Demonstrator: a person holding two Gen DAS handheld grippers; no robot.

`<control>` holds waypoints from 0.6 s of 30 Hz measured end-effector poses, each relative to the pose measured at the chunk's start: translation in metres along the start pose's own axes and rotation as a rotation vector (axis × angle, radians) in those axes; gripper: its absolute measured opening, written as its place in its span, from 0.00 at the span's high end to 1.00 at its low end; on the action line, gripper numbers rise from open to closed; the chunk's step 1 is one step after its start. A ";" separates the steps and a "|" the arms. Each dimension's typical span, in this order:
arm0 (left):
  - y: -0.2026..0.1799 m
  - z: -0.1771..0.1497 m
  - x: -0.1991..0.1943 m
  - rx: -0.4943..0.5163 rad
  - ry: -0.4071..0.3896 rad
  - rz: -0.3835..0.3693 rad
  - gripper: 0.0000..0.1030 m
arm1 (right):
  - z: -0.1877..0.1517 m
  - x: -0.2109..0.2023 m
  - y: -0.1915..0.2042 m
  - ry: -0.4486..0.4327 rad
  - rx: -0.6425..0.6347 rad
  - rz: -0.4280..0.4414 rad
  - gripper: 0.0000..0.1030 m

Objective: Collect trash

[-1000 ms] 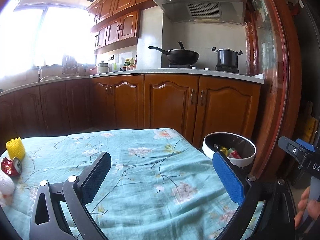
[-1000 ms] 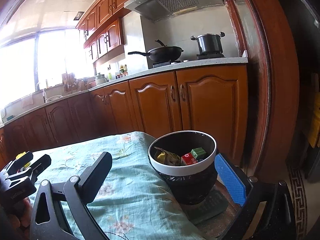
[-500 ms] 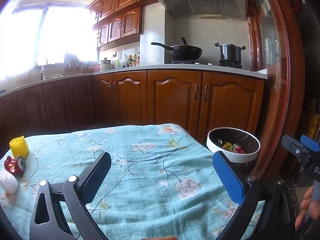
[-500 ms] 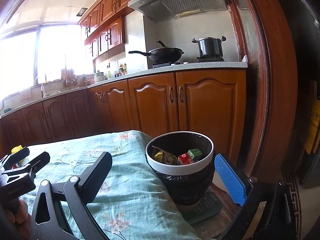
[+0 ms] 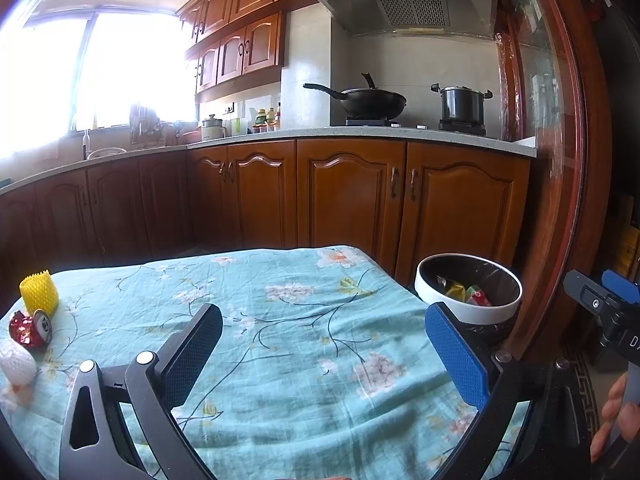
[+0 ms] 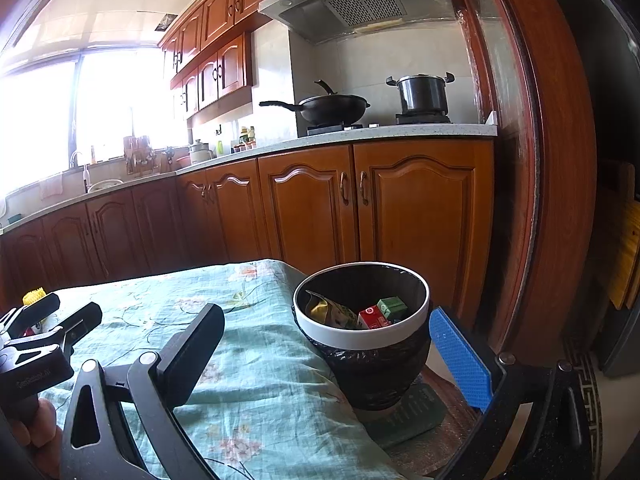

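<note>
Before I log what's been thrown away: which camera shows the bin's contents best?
The right wrist view: the bin sits close and its mouth is open to the camera, showing a yellow wrapper, a red carton and a green carton. The left wrist view shows the bin farther off, with its contents partly hidden.

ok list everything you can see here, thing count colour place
tablecloth: 1, teal floral, covers table
trash bin: 1, white rim, black liner, at table's right end
cartons: 2, red and green, in bin
wrapper: 1, yellow, in bin
foam net: 1, yellow, table's left end
crushed can: 1, red, beside yellow net
white foam net: 1, left edge
wok: 1, black, stove
pot: 1, dark, stove
left tongs: open, empty
right tongs: open, empty
</note>
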State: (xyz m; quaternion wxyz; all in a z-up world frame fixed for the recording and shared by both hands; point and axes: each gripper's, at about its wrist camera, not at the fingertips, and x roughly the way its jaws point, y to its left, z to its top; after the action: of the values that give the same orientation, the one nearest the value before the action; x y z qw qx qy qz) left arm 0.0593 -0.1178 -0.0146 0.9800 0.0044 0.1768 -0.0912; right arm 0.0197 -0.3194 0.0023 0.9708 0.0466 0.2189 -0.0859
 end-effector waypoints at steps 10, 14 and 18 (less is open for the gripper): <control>0.003 0.000 0.002 0.003 0.001 0.003 0.01 | 0.000 0.000 0.001 0.002 -0.001 0.003 0.00; 0.004 -0.001 0.003 0.003 0.000 0.003 0.01 | 0.000 0.001 0.000 0.001 -0.002 0.004 0.00; 0.005 -0.001 0.003 0.002 0.000 0.001 0.01 | -0.001 0.001 0.001 0.000 -0.003 0.005 0.00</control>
State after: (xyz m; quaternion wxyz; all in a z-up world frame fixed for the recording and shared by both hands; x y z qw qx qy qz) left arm 0.0631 -0.1136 -0.0168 0.9801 0.0056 0.1765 -0.0910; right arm 0.0205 -0.3184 0.0014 0.9711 0.0459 0.2191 -0.0834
